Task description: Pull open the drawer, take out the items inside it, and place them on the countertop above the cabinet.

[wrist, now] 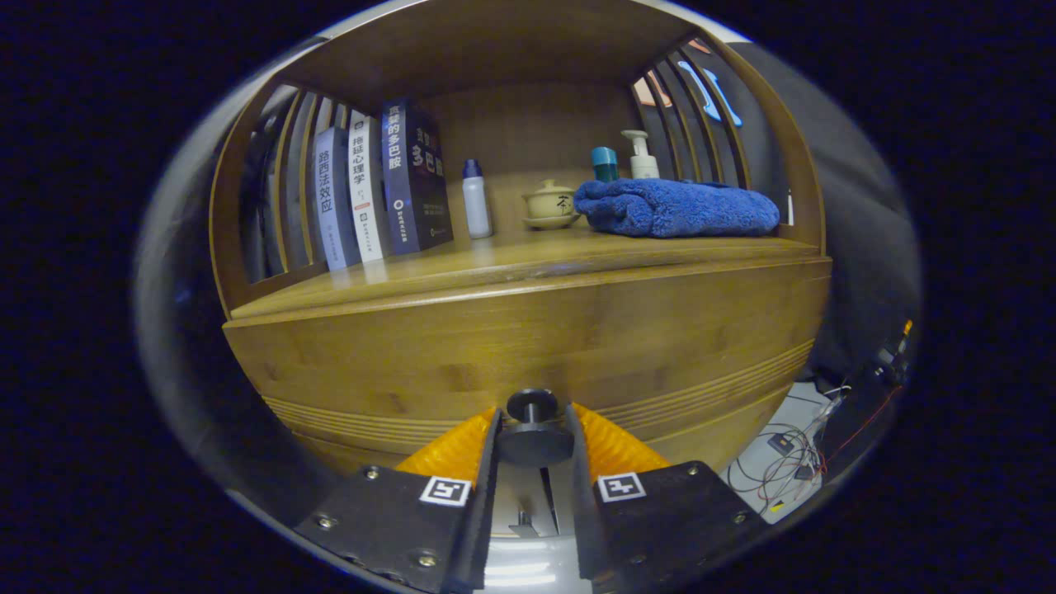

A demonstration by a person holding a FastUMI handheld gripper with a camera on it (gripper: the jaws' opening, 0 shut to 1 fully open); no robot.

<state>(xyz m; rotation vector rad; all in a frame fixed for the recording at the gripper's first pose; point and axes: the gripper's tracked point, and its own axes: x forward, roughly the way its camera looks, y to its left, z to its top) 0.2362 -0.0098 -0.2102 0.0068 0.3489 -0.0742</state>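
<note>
The wooden drawer front (528,338) spans the space just ahead of me, under the countertop (511,264). Its dark round knob (532,425) sits between my two fingers, and my gripper (532,429) is shut on it, both fingers pressing its sides. The drawer looks closed or nearly so; its inside is hidden, so no items within can be seen.
On the countertop stand three books (379,190) at the left, a small white bottle (477,200), a lidded tea cup on a saucer (550,205), a folded blue towel (676,208), a teal-capped jar (605,163) and a pump bottle (639,155). Slatted wooden sides enclose the shelf. Cables (792,462) lie on the floor at the right.
</note>
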